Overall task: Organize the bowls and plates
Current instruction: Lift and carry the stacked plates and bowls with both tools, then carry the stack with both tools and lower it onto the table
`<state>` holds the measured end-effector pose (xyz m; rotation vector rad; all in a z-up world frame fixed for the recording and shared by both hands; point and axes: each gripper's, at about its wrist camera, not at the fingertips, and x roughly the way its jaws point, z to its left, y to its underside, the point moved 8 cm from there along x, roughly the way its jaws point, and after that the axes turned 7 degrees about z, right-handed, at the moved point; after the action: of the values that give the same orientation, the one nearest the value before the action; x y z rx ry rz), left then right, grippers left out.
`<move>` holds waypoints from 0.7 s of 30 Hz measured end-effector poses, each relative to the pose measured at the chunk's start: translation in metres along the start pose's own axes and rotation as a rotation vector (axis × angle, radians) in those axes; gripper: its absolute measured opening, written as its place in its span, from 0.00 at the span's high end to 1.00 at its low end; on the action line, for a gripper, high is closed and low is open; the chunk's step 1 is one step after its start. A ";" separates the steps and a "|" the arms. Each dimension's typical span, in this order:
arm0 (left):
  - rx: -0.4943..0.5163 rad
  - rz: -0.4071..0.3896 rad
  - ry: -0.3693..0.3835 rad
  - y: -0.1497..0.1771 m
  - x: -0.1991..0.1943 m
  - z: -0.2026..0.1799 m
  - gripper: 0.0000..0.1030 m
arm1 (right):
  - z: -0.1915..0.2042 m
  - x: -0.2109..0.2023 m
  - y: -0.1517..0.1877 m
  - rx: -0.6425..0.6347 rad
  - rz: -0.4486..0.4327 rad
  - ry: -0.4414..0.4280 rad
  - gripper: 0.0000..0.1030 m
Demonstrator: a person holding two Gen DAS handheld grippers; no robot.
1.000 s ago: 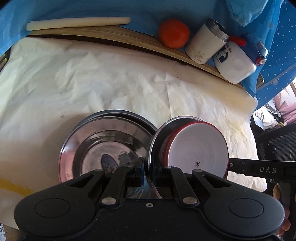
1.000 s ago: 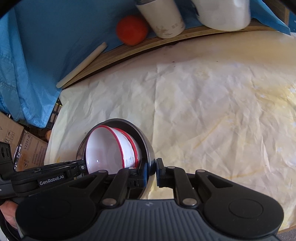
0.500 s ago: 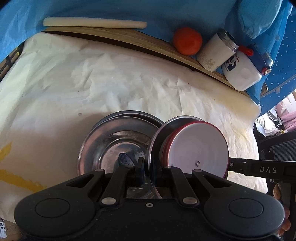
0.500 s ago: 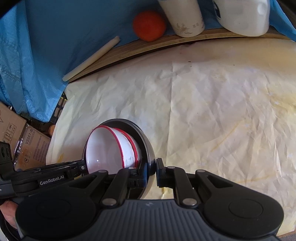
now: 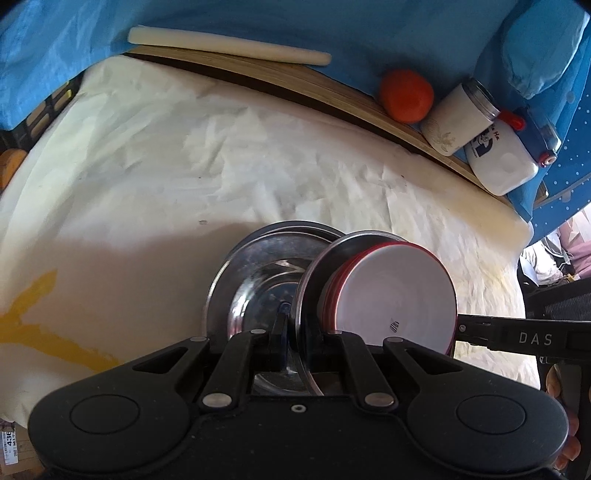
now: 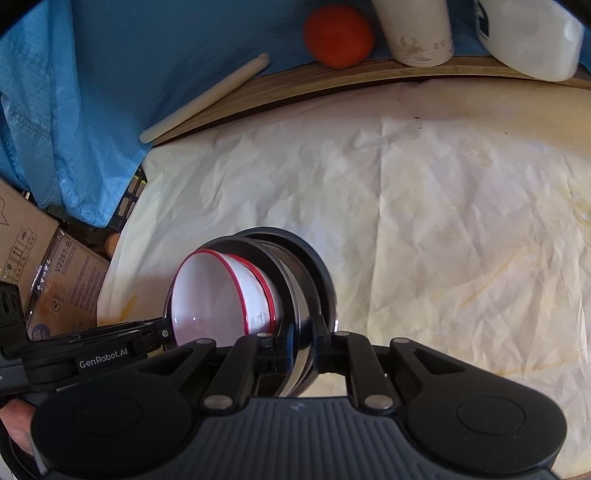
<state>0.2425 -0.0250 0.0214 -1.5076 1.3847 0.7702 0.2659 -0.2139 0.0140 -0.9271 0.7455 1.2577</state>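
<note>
Crumpled cream paper covers table; blue cloth behind.

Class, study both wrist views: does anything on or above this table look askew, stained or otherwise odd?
The stack of dishes is held on edge above the table, both grippers clamped on a steel plate's rim, with the red-rimmed white bowls facing sideways. Also, the crumpled white table cover has a yellow stain.

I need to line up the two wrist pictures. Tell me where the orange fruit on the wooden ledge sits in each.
Left wrist: orange fruit upper right, just left of the white canister.
Right wrist: orange fruit top centre, again just left of the white canister.
Shared landmark: the white stick.
</note>
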 end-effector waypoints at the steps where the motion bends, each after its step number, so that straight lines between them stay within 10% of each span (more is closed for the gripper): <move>1: -0.003 -0.001 -0.001 0.000 -0.001 0.002 0.94 | 0.002 0.001 0.000 -0.002 0.001 0.000 0.88; 21: -0.029 0.005 -0.028 0.001 0.001 0.021 0.94 | 0.017 0.016 -0.003 -0.035 0.023 0.003 0.88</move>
<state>0.2441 -0.0065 0.0122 -1.5110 1.3619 0.8148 0.2708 -0.1916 0.0083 -0.9515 0.7400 1.2935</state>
